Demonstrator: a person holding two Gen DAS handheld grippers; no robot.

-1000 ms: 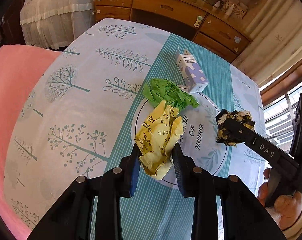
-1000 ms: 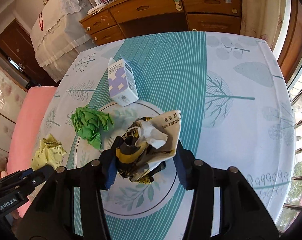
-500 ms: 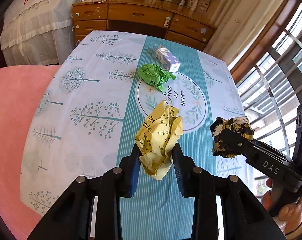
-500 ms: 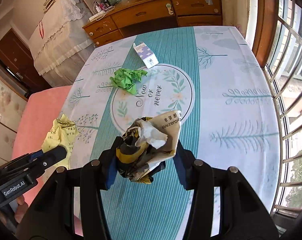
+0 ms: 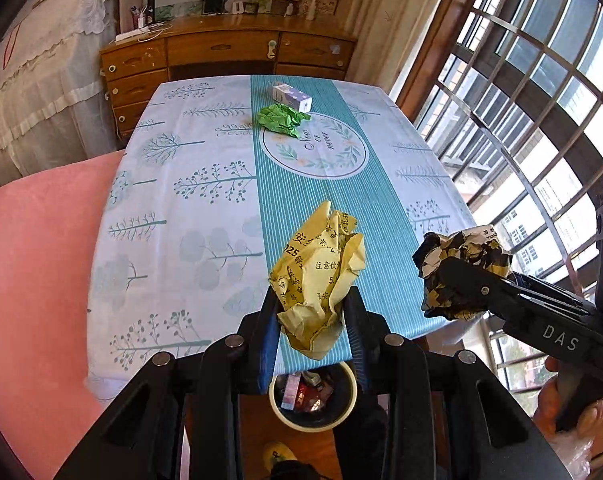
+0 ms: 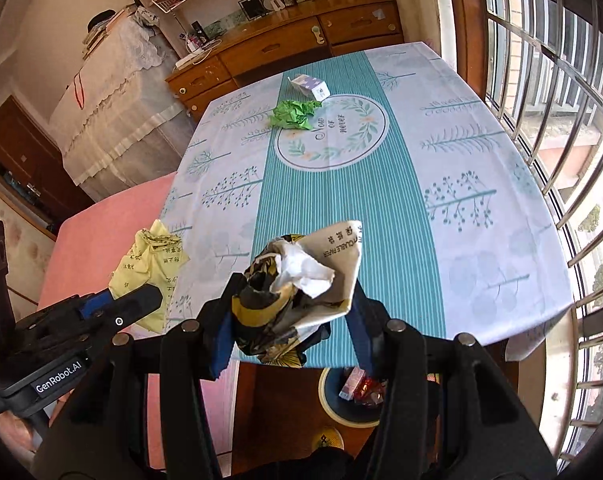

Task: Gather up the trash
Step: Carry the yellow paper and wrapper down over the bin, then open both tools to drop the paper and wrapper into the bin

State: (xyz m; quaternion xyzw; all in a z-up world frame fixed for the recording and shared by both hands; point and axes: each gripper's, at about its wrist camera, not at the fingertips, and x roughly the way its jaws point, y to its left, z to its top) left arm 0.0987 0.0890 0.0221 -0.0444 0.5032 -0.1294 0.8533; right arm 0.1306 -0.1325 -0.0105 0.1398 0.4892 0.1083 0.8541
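— Both wads are off the desk (image 5: 173,208) now?
— Yes: left claw (image 5: 313,320) clenched on the yellow wad (image 5: 317,272), right claw (image 6: 293,312) on the black-and-white wad (image 6: 301,280). I'd centre each above the bin (image 5: 313,400) below the desk edge before letting go.

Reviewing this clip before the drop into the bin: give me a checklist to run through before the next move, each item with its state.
1. Left gripper shut on yellow paper wad: ok.
2. Right gripper shut on dark printed wrapper: ok.
3. Trash bin in view on the floor below the table edge: ok.
4. Bin has room: ok, some trash inside, not full.
5. Either wad directly over the bin opening: cannot tell.
6. Table cleared: not ok, green paper wad and small carton remain.
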